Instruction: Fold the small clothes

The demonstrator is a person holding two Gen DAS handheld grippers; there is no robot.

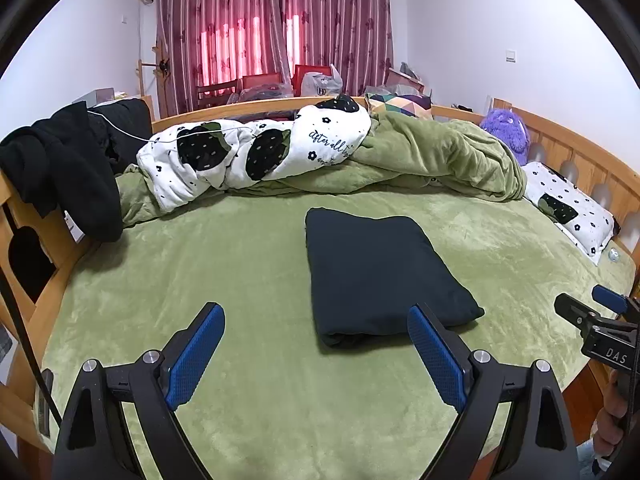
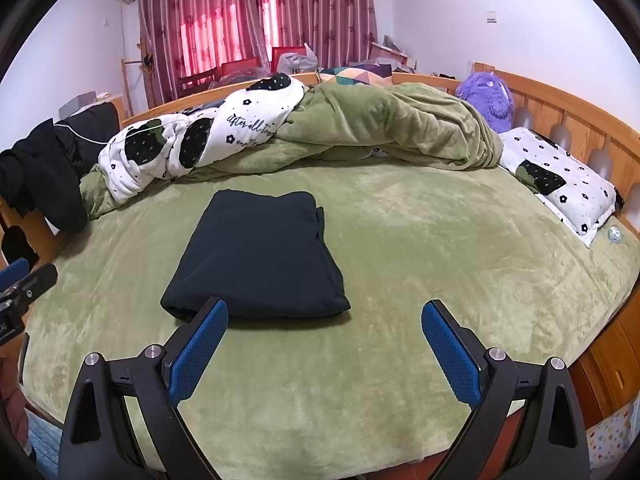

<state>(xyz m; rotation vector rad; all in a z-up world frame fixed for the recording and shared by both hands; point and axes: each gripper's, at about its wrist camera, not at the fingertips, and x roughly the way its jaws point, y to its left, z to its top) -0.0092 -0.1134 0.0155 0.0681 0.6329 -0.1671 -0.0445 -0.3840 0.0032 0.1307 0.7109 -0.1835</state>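
Note:
A dark navy garment (image 1: 380,276) lies folded into a neat rectangle on the green bed cover (image 1: 200,264); it also shows in the right wrist view (image 2: 260,256). My left gripper (image 1: 316,316) is open and empty, held above the bed just in front of the garment's near edge. My right gripper (image 2: 325,312) is open and empty, held in front of the garment and a little to its right. The right gripper also shows at the right edge of the left wrist view (image 1: 600,312), and the left gripper at the left edge of the right wrist view (image 2: 24,280).
A rumpled green and white strawberry-print duvet (image 1: 280,152) lies across the back of the bed. Black clothes (image 1: 60,168) hang over the wooden bed frame at left. A patterned pillow (image 1: 568,204) and a purple plush toy (image 1: 506,130) sit at right by the headboard (image 1: 580,152).

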